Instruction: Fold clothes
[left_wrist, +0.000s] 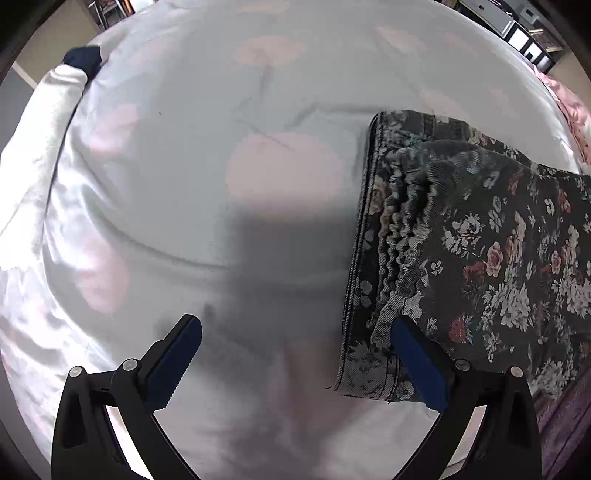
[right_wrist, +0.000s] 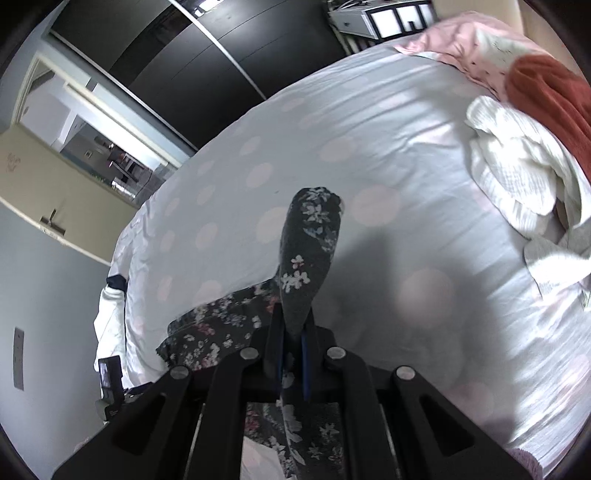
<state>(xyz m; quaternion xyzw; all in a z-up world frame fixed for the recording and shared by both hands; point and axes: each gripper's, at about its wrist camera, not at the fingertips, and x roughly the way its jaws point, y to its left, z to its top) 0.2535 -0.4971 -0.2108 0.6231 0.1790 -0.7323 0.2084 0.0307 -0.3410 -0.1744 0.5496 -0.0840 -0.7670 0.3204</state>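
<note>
So the left gripper (left_wrist: 295, 354) is pointing straight down over the bed (left_wrist: 192, 155) with its jaws spread wide and nothing pinched between them, just pale sheet with faded pink dots underneath. The dark floral garment (left_wrist: 480, 251) sits from about 3 o'clock to 5 o'clock in the left wrist view, lying on the sheet with a stitched edge running down its left side and a gathered, ruffly band next to that. The right-hand blue pad (left_wrist: 419, 363) overlaps the garment's lower corner in the picture, but I honestly can't tell whether it touches the cloth or just hangs above it. Over at 10 o'clock there's a white item with a navy bit (left_wrist: 79, 59) at the bed's edge. In the right wrist view, the right gripper (right_wrist: 293, 354) is clamped tight on a fold of the same floral garment (right_wrist: 308, 254), which sticks up past the fingertips toward 12 o'clock, with more of it bunched at 8 o'clock. At 2 o'clock sits a pile: white clothes (right_wrist: 517, 166), a rust-red piece (right_wrist: 546, 92) and some pink fabric (right_wrist: 454, 40).
</note>
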